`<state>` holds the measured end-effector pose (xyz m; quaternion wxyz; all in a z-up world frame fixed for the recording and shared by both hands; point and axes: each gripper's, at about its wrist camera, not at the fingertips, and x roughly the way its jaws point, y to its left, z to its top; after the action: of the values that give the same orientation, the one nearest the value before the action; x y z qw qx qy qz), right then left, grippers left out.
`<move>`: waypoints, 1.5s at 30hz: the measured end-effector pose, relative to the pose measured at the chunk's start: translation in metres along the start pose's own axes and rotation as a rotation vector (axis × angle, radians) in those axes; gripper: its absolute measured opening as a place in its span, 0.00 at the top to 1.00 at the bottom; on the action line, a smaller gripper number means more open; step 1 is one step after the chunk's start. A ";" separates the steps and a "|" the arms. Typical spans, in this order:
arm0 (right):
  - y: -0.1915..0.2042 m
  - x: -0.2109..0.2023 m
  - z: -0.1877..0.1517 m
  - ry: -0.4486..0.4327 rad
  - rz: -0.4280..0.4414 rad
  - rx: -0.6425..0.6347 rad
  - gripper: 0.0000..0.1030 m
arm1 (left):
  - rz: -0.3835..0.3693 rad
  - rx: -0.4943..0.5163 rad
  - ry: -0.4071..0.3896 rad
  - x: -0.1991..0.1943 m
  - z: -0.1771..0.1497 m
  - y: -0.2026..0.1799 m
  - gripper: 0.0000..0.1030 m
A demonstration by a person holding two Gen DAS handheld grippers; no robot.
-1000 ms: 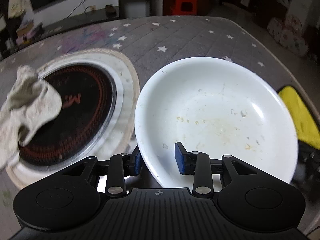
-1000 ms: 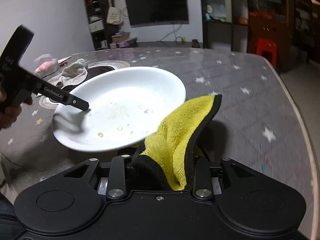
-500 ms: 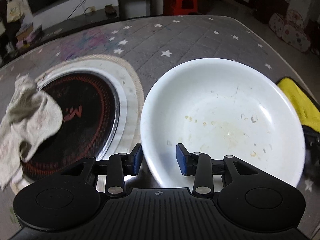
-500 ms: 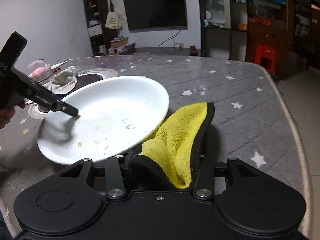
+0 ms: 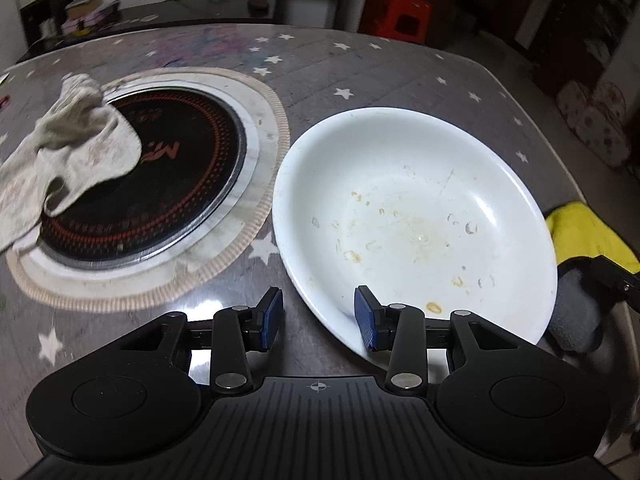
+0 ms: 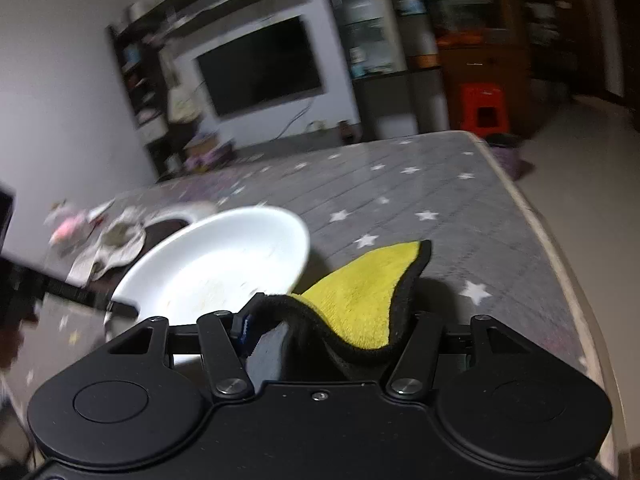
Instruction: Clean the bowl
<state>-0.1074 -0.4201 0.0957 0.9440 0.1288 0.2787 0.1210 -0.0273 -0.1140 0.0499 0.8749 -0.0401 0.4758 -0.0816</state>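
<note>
Table [image 5: 400, 68]: it was covered with a grey quilted cloth with white stars, and it carried all the things below.
Stove [image 5: 160, 176]: a round black burner with red rings was set into the table at the left, inside a pale ribbed ring.
Bowl [image 5: 416, 216]: the wide white bowl stood on the table just beside the stove, to its right. It was dirty inside, with yellowish smears and small crumbs on the bottom. In the right wrist view the bowl [image 6: 224, 264] was left of the yellow cloth.
Rag [image 5: 68, 152]: a crumpled beige rag lay over the left edge of the stove.
Yellow cloth [image 6: 360, 304]: it was yellow with a black border and stood up folded between the right jaws.
Left gripper [image 5: 318, 316]: its jaws were wide apart. The near rim of the bowl was between them, and the right blue pad [image 5: 366, 316] was over the inner side of the bowl. The jaws did not press on the rim.
Right gripper [image 6: 324, 332]: its jaws were closed on the yellow cloth, just beside the bowl.
</note>
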 end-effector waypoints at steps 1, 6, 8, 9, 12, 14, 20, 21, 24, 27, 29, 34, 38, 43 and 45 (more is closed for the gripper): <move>-0.003 -0.001 0.000 -0.012 -0.005 0.028 0.52 | -0.009 -0.010 0.003 -0.001 -0.001 0.000 0.61; -0.009 -0.001 0.001 -0.021 -0.053 0.077 0.64 | -0.031 -0.039 0.022 -0.001 -0.004 -0.004 0.61; -0.010 0.002 -0.001 -0.009 -0.073 0.079 0.68 | -0.035 -0.041 0.028 0.000 -0.006 -0.006 0.62; -0.010 0.003 -0.002 -0.001 -0.087 0.078 0.72 | -0.038 -0.044 0.031 0.001 -0.008 -0.008 0.62; -0.010 0.012 -0.008 0.021 -0.133 0.050 0.78 | -0.057 -0.046 0.043 0.003 -0.010 -0.014 0.64; -0.010 0.018 -0.015 0.044 -0.136 0.050 0.80 | -0.036 -0.032 0.035 0.003 -0.012 -0.018 0.64; -0.009 0.021 -0.027 0.069 -0.107 0.079 0.81 | -0.042 -0.007 0.033 0.004 -0.010 -0.016 0.65; -0.008 0.019 -0.029 0.076 -0.091 0.084 0.81 | -0.037 0.014 0.028 0.003 -0.009 -0.017 0.66; -0.003 0.014 -0.035 0.091 -0.049 0.087 0.81 | -0.034 0.070 0.027 0.004 -0.006 -0.016 0.67; 0.004 0.008 -0.041 0.096 -0.019 0.073 0.81 | -0.066 0.108 0.053 0.007 -0.001 -0.010 0.67; 0.006 0.008 -0.042 0.093 -0.012 0.048 0.81 | -0.085 0.137 0.068 0.010 0.004 -0.007 0.67; 0.002 0.019 -0.032 0.095 0.013 0.033 0.81 | -0.070 0.251 0.072 0.020 0.019 -0.006 0.65; -0.006 0.031 -0.024 0.090 0.021 0.062 0.81 | -0.054 0.294 0.074 0.026 0.025 -0.008 0.64; -0.017 0.045 -0.018 0.074 0.035 0.130 0.81 | -0.041 0.321 0.073 0.031 0.028 -0.010 0.62; -0.021 0.050 -0.016 0.066 0.041 0.160 0.81 | -0.038 0.324 0.073 0.032 0.029 -0.010 0.61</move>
<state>-0.0726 -0.4219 0.0512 0.9183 0.2055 0.3157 0.1218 0.0128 -0.1296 0.0408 0.8502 0.0957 0.4870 -0.1753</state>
